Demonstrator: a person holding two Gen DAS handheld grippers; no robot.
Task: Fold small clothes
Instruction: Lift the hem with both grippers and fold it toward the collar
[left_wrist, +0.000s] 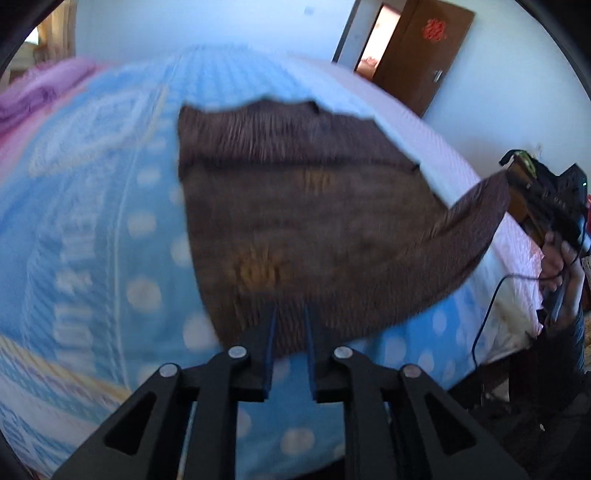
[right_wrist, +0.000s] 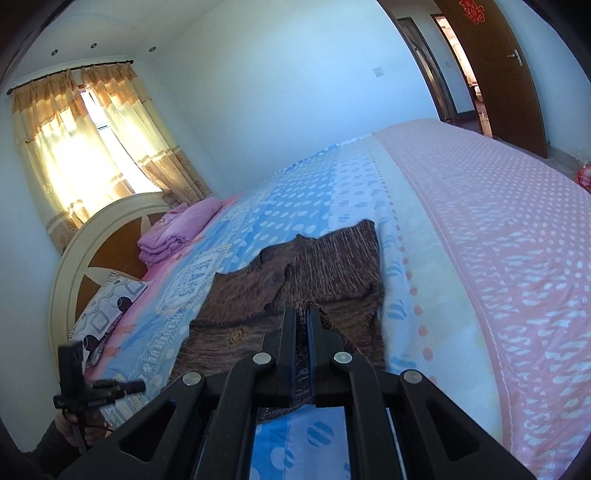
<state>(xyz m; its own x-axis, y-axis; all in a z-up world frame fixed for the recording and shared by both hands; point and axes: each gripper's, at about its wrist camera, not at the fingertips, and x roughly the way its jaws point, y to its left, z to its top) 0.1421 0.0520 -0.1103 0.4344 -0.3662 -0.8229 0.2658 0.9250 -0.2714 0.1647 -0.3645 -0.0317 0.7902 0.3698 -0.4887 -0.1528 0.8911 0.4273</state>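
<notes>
Garment: a brown knit sweater (right_wrist: 295, 280) is spread on the bedsheet (right_wrist: 480, 229), near the bed's side edge, one corner lifted clear.
Right gripper (right_wrist: 303, 325): fingers are pinched narrowly on the sweater's lifted corner.
Left gripper (left_wrist: 290, 321): fingers are set narrowly apart at the sweater's near hem; a grip cannot be confirmed through blur.
Headboard end: folded purple bedding (right_wrist: 177, 232) is stacked beside a patterned pillow (right_wrist: 107, 302).
</notes>
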